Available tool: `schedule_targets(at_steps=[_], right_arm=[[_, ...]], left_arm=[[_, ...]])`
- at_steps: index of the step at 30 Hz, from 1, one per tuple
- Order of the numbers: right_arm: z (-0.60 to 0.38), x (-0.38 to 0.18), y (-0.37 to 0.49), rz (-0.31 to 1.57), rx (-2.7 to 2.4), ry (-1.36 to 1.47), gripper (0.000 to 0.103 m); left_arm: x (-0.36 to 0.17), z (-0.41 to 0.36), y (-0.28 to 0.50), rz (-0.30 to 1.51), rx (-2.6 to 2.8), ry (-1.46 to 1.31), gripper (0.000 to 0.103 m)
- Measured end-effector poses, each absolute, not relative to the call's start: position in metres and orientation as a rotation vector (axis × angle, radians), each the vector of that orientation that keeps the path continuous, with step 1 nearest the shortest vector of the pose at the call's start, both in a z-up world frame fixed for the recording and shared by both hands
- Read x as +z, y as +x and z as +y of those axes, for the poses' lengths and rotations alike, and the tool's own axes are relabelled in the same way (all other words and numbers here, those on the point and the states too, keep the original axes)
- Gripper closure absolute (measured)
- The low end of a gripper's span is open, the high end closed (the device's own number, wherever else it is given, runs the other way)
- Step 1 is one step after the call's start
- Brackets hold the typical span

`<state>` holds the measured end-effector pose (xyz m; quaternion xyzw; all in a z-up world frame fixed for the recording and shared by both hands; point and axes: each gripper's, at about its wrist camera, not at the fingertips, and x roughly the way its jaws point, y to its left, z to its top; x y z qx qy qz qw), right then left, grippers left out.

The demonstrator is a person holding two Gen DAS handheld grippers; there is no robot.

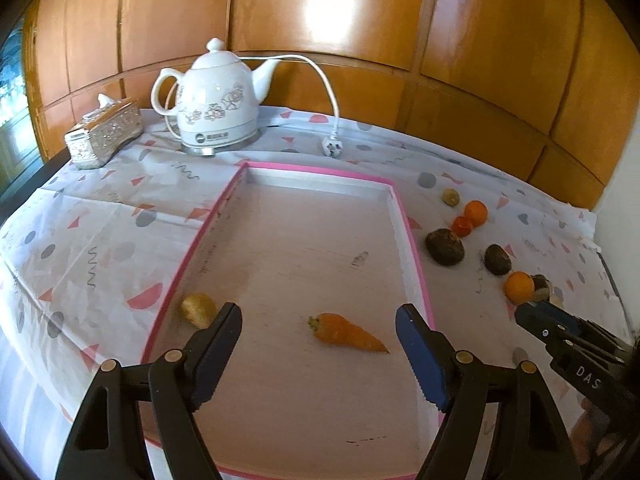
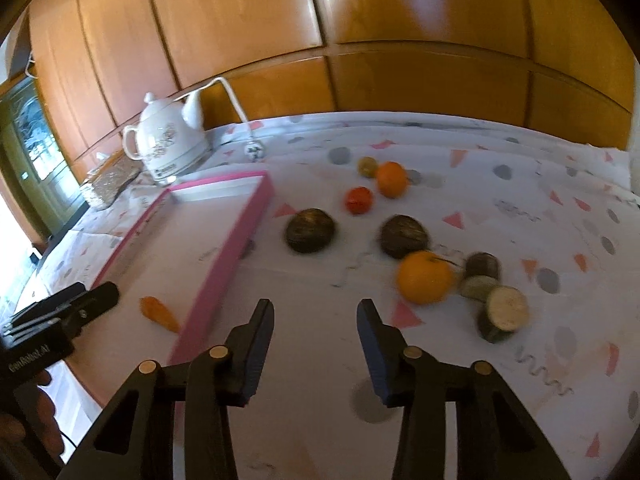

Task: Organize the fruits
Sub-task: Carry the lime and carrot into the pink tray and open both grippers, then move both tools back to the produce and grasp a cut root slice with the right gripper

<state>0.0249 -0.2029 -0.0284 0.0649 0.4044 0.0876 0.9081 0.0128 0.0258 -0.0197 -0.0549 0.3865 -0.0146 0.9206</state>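
My right-view fruit blurred, cut vegetable pieces point(image 2: 502, 306) hard to name, my left gripper point(image 1: 318, 354) wide open over the pink-rimmed tray point(image 1: 412, 240) above the carrot point(image 1: 346, 333), my right gripper point(image 2: 316, 344) partly open, empty, near the orange point(image 2: 424, 278) on the tablecloth point(image 2: 520, 200).

Glossy wood panelling point(image 1: 320, 12) – glazed ceramic kettle point(image 1: 218, 98) – creased cloth point(image 1: 100, 216).

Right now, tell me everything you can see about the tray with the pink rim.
The tray is a shallow rectangle with a bright pink rim, whitish inner walls and a pale, slightly scuffed floor. It lies flat on the patterned tablecloth, in front of the white kettle. Inside lie a small carrot and a pale yellowish lumpy piece.
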Motion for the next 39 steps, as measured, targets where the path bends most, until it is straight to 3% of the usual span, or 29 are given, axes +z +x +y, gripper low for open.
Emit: schedule_targets(at_steps=[16, 19, 27, 28, 31, 39], right_arm=[[-0.297, -0.055, 0.007, 0.896, -0.095, 0.205, 0.059], [-0.300, -0.059, 0.013, 0.907, -0.104, 0.201, 0.044], [-0.301, -0.064, 0.033, 0.930, -0.082, 0.186, 0.043], [-0.301, -0.065, 0.036, 0.930, -0.086, 0.178, 0.044], [-0.301, -0.067, 0.044, 0.931, -0.078, 0.153, 0.068], [-0.301, -0.070, 0.039, 0.891, -0.041, 0.104, 0.067]], left_arm=[[-0.018, -0.009, 0.008, 0.787, -0.143, -0.049, 0.020], [-0.018, -0.015, 0.006, 0.785, -0.161, -0.034, 0.018], [-0.016, -0.027, 0.004, 0.782, -0.215, -0.010, 0.017], [-0.015, -0.029, 0.004, 0.781, -0.222, -0.006, 0.017], [-0.013, -0.036, 0.005, 0.779, -0.252, 0.007, 0.017], [-0.013, -0.062, 0.020, 0.818, -0.342, -0.006, 0.017]])
